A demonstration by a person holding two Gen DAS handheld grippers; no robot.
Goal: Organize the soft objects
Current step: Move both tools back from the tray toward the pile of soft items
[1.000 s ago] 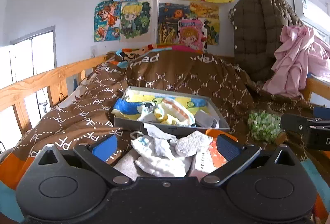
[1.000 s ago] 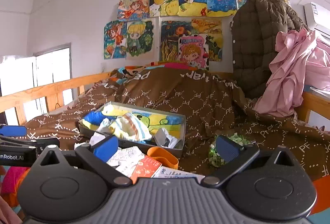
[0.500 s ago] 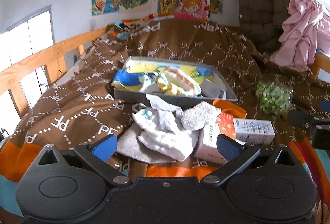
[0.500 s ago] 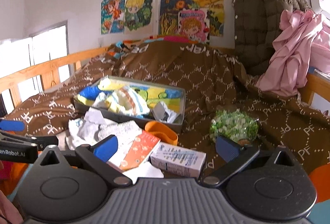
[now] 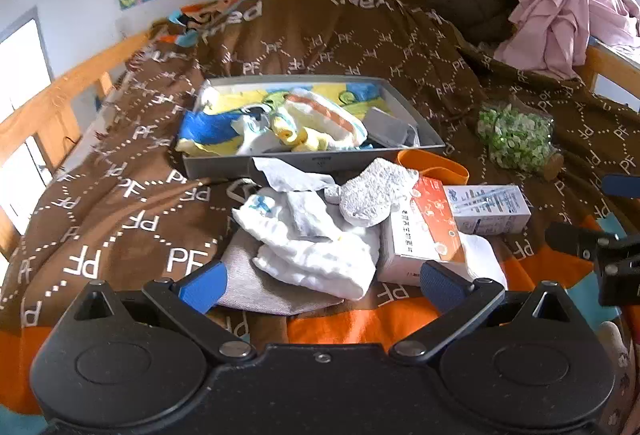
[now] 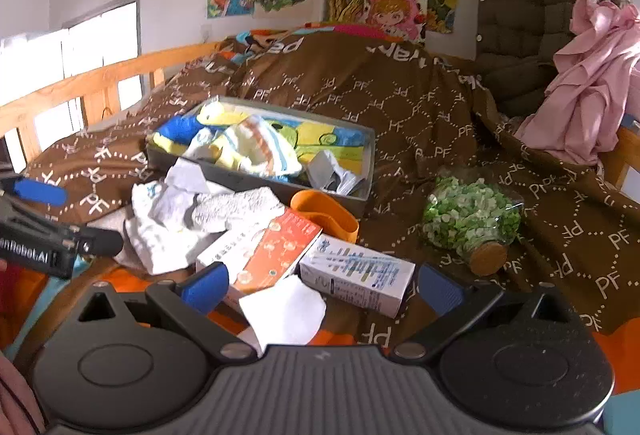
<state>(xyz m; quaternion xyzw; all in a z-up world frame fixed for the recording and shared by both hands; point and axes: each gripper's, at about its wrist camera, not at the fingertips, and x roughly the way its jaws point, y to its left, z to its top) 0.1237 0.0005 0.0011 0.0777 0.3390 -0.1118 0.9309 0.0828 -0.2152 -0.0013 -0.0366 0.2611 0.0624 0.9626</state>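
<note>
A grey tray [image 5: 320, 159] [image 6: 362, 171] on the brown bedspread holds several soft cloths, yellow, blue and striped. In front of it lies a heap of white cloths [image 5: 316, 235] [image 6: 168, 223] with a fuzzy white sock [image 5: 372, 191] [image 6: 236, 207] on top and a grey cloth [image 5: 256, 283] underneath. My left gripper [image 5: 320, 285] is open just short of the heap, nothing between its fingers. My right gripper [image 6: 320, 287] is open over an orange-and-white box [image 6: 264, 251] [image 5: 424, 231] and a white carton [image 6: 356, 275] [image 5: 488, 203].
An orange band [image 6: 324, 213] [image 5: 432, 165] leans against the tray's front. A bag of green pieces [image 6: 468, 219] [image 5: 516, 135] lies to the right. A white tissue [image 6: 284, 309] sits near my right gripper. Wooden bed rail [image 6: 92, 83] on the left; pink cloth [image 5: 560, 7] and brown jacket behind.
Both cameras have tilted downward and risen, so the heap, boxes and tray show more fully from above. Both grippers have stayed open and nothing was taken hold of.
</note>
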